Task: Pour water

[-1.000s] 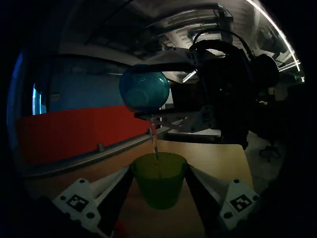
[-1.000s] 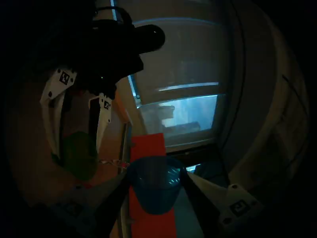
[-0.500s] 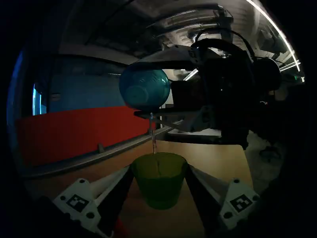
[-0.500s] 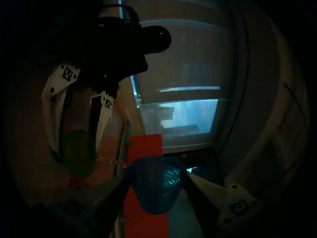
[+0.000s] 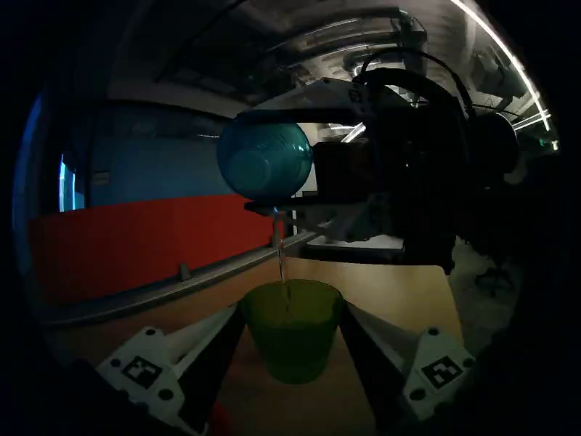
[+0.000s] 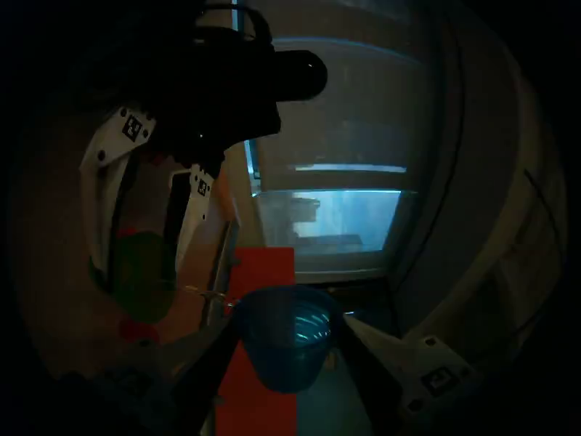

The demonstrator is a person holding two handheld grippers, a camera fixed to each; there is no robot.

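Note:
In the left gripper view my left gripper (image 5: pixel 292 341) is shut on an upright green cup (image 5: pixel 292 330) held over a wooden table (image 5: pixel 392 291). Above it the right gripper holds a blue cup (image 5: pixel 264 158) tipped on its side, and a thin stream of water (image 5: pixel 280 251) falls from its rim into the green cup. In the right gripper view my right gripper (image 6: pixel 285 349) is shut on the blue cup (image 6: pixel 285 341), with a little water glinting inside. The green cup (image 6: pixel 141 276) shows at the left between the left gripper's white fingers (image 6: pixel 102 196).
A red panel (image 5: pixel 145 240) and a grey rail (image 5: pixel 181 280) run along the table's far edge. A blue-lit window (image 6: pixel 327 221) lies beyond. The room is dim, with ceiling light strips (image 5: pixel 508 65) at the upper right.
The blue cup has tipped slightly further and the stream has thinned. The right gripper's view has rolled a little. The green cup has stayed in place.

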